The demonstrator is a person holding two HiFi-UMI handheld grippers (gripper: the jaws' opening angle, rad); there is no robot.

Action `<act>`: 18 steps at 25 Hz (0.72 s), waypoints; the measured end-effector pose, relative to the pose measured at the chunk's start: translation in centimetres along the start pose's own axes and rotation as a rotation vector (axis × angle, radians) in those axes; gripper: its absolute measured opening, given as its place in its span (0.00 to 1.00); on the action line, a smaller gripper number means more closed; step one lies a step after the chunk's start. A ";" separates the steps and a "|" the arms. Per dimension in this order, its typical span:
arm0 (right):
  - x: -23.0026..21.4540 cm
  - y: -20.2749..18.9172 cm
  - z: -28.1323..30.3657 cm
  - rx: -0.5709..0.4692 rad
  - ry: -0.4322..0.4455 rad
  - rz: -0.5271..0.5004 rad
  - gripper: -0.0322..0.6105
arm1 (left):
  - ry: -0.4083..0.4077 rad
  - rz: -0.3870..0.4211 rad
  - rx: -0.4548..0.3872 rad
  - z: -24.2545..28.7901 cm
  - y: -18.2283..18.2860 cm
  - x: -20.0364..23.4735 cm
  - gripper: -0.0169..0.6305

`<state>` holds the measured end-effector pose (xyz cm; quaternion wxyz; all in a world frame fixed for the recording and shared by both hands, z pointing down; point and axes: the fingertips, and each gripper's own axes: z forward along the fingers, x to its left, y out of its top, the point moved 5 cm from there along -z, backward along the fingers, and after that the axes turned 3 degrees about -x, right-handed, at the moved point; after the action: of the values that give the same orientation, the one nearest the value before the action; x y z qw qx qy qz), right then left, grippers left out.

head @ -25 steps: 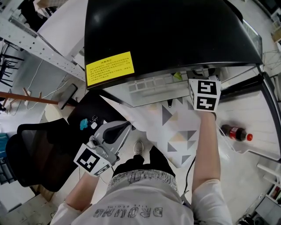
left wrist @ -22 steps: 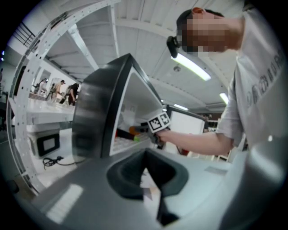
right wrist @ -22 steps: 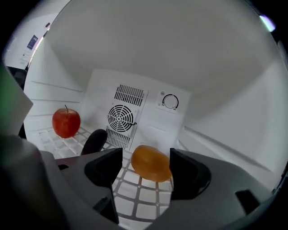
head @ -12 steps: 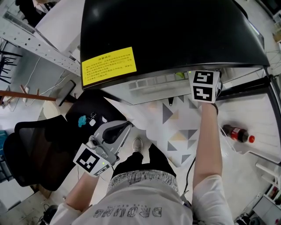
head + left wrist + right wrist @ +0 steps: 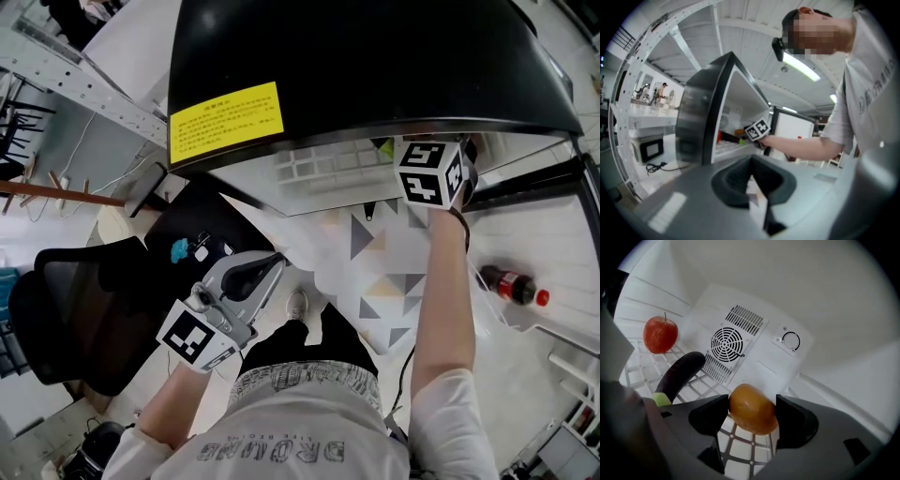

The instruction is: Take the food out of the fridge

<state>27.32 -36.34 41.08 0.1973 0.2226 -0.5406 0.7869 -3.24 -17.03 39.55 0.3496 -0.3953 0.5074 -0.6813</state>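
The black-topped fridge [image 5: 375, 66] stands open before me. My right gripper [image 5: 752, 414] reaches inside it, and only its marker cube [image 5: 431, 173] shows in the head view. Its jaws have just been opening and stand wide, one on each side of an orange-brown oval food [image 5: 751, 408] that lies on the white wire shelf [image 5: 740, 460]; I see no squeeze. Further left on that shelf lie a dark eggplant [image 5: 679, 375] and a red apple [image 5: 660, 334]. My left gripper [image 5: 267, 267] hangs shut and empty near my waist, outside the fridge.
A round fan grille [image 5: 727, 342] and a dial [image 5: 791, 341] sit on the fridge's back wall. A cola bottle [image 5: 506, 284] rests in the open door [image 5: 562, 272] at the right. A black office chair [image 5: 75, 309] stands at the left, above a patterned mat [image 5: 384, 272].
The right hand's marker cube has rolled and shifted slightly further under the fridge top. The left gripper has stayed where it was.
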 end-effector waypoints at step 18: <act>-0.4 -0.1 -4.0 -0.060 0.000 0.078 0.48 | 0.035 0.037 -0.018 -2.2 0.9 -3.9 0.04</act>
<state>27.15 -32.56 39.59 0.1729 0.1954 -0.5722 0.7775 -3.35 -12.91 37.56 0.3497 -0.3768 0.5269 -0.6768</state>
